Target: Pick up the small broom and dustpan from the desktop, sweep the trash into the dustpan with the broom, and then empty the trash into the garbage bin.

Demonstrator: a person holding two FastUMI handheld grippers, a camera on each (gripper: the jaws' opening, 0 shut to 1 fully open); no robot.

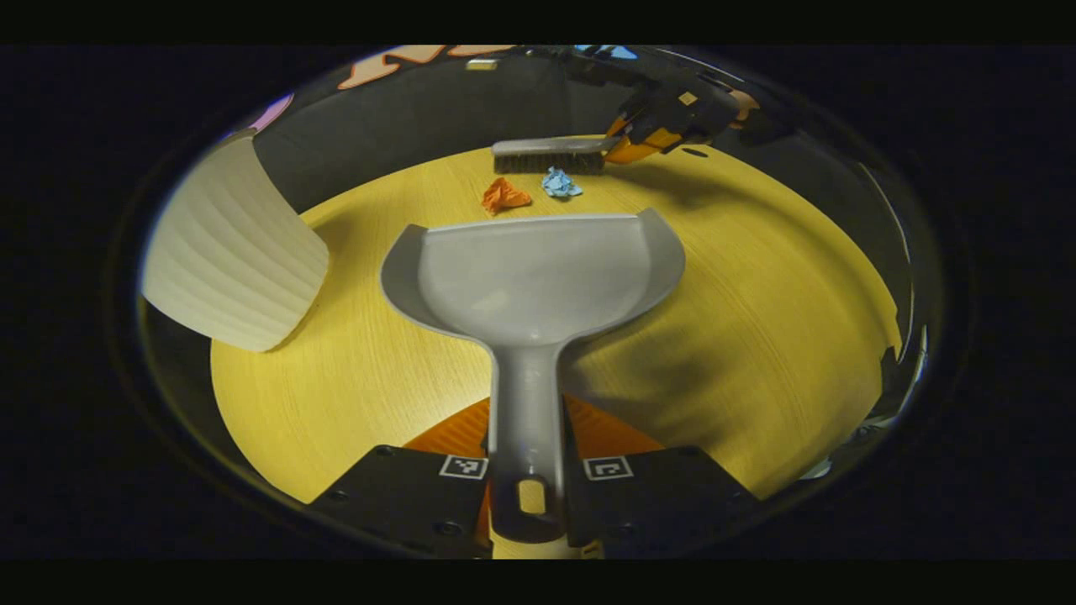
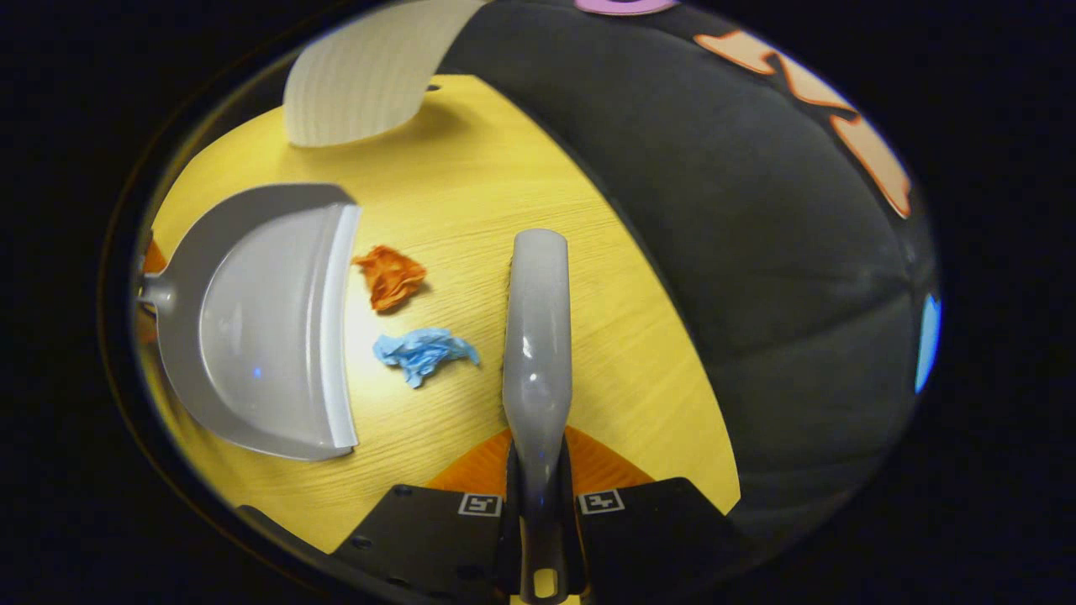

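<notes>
In the left gripper view my left gripper (image 1: 527,487) is shut on the handle of the grey dustpan (image 1: 538,273), whose mouth faces away over the yellow desktop (image 1: 756,336). Just beyond its lip lie an orange paper scrap (image 1: 503,196) and a blue scrap (image 1: 559,182). Behind them is the small broom (image 1: 548,156), held by the other gripper (image 1: 672,113). In the right gripper view my right gripper (image 2: 539,512) is shut on the broom (image 2: 536,336) handle. The orange scrap (image 2: 390,276) and blue scrap (image 2: 424,351) lie between the broom and the dustpan (image 2: 261,323).
A white ribbed garbage bin (image 1: 231,252) stands at the desk's left in the left gripper view, and at the far top (image 2: 370,80) in the right gripper view. The black cloth wall (image 2: 756,252) runs close along the desk edge beside the broom.
</notes>
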